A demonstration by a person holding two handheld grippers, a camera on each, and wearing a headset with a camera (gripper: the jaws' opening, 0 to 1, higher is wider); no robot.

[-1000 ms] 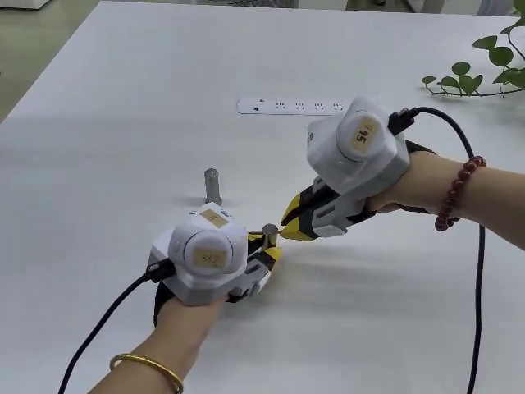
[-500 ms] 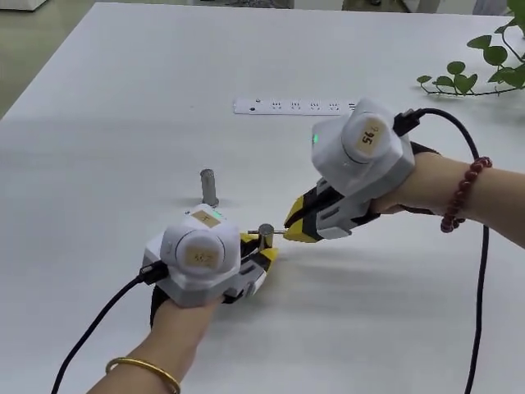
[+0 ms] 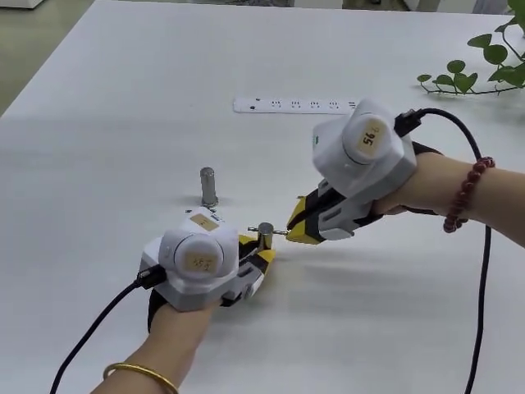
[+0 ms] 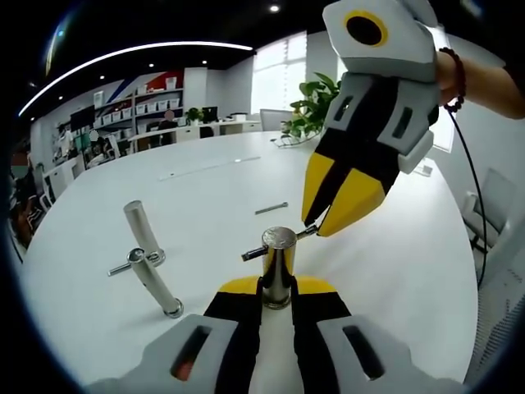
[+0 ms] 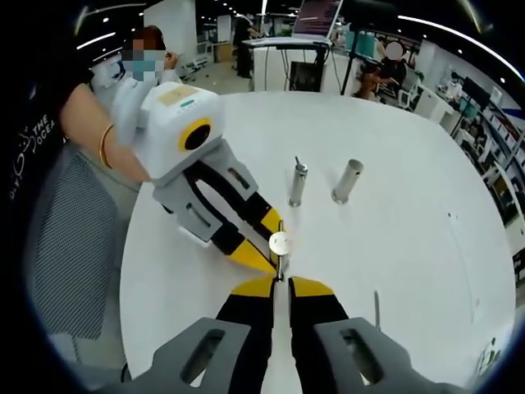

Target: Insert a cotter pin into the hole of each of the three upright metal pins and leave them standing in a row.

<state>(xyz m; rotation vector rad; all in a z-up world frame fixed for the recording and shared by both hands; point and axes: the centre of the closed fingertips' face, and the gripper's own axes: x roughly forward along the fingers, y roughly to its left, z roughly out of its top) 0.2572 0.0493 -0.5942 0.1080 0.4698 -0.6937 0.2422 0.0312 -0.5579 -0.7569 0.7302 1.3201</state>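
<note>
Standing upright at left on the white table (image 3: 98,123), apart from the work: bare metal pin (image 3: 208,186). Hiding behind the left unit's body in the head view, but showing in the left gripper view: second upright pin (image 4: 153,281), carrying a fitted cotter pin (image 4: 121,267) through its head. Clamping the third metal pin (image 3: 266,235) low on its shaft and holding it upright: left hand-held gripper (image 3: 259,251), jaws pressing together on it. Crossing that pin's hole: cotter pin (image 4: 254,254). Pinching its far end between closed yellow jaws: right hand-held gripper (image 3: 295,231). Lying loose on the table beyond: spare cotter pin (image 4: 271,208). Lying farther back: power strip (image 3: 295,105). Running off the right edge: plant (image 3: 484,61). Differing from half a second earlier: cotter pin tip now poking out of the held pin's left side.
</note>
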